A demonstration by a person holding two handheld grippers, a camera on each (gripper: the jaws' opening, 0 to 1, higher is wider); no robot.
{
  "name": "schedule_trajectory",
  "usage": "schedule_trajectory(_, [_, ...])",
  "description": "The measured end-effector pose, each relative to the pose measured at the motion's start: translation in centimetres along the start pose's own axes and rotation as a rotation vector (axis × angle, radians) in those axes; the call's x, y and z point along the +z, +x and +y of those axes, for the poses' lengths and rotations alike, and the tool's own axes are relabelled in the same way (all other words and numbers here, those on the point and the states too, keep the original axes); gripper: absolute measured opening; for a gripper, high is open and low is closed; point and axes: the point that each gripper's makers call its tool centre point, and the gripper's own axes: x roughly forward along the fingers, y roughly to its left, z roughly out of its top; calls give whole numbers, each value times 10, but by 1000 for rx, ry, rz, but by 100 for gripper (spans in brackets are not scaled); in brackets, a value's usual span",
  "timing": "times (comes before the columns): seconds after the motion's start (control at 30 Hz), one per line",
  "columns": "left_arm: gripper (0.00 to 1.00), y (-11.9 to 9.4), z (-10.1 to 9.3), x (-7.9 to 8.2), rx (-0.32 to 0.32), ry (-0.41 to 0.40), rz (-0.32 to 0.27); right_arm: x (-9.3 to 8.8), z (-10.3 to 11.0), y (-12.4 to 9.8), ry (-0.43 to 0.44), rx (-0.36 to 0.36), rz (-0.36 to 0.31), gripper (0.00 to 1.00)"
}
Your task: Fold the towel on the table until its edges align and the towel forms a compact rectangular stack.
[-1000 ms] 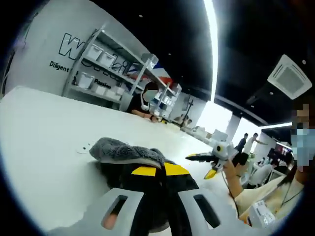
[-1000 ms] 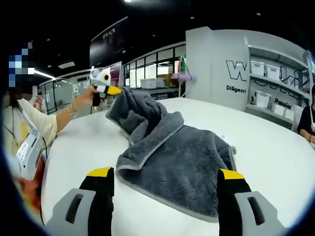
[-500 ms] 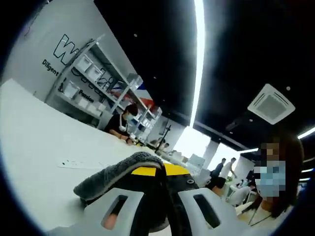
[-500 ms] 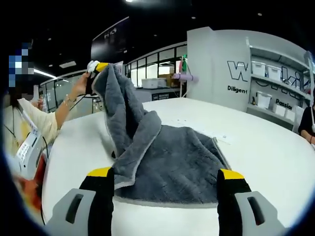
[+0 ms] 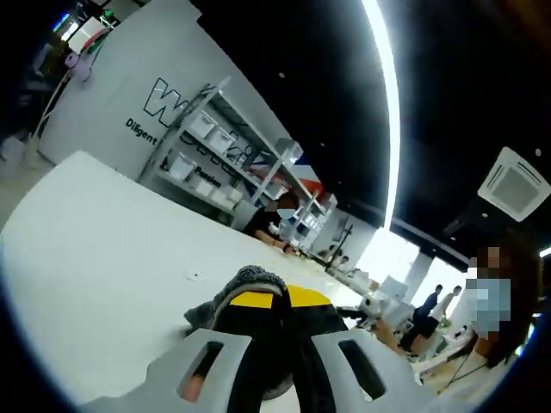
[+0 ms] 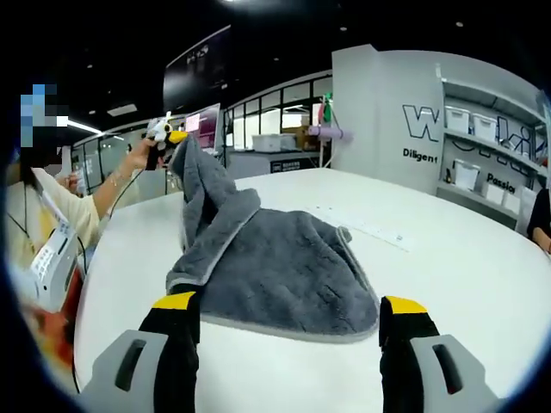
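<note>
Left gripper view: the left gripper [image 5: 274,301], with yellow-tipped black jaws, had its jaws pressed together on a bunched corner of the grey plush towel [image 5: 241,286], which curled over the left jaw tip. The gripper was raised above the white table [image 5: 95,232]. White metal shelving holding pale bins [image 5: 215,155] stood against the far wall (a seated person was at the table's far end).

Right gripper view: the right gripper [image 6: 288,305] had its jaws wide apart with nothing between them, held low over the white table [image 6: 448,284], just short of the towel's near hem. The grey plush towel [image 6: 275,267] lay mostly flat on the table, while one corner rose in a ridge to the left gripper [image 6: 164,138], held in a hand [image 6: 142,155] at upper left.

Step in hand, as judged: the first fold, with the lifted corner being carried across the towel. The next move calls for laying that corner onto the opposite edge, hems matched, while the free gripper steadies or grips the near hem.
</note>
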Motion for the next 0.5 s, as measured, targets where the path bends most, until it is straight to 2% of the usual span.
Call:
schedule_trajectory(0.1, [2, -11, 21, -13, 62, 26, 34, -2, 4, 2, -8, 12, 10, 87])
schedule_trajectory(0.27, [2, -25, 43, -33, 93, 7, 61, -7, 7, 2, -10, 26, 27, 86])
schedule_trajectory(0.37, [2, -35, 65, -51, 166, 22, 107, -10, 6, 1, -6, 26, 33, 86])
schedule_trajectory(0.5, [2, -41, 81, -65, 202, 23, 133, -10, 10, 1, -6, 37, 37, 86])
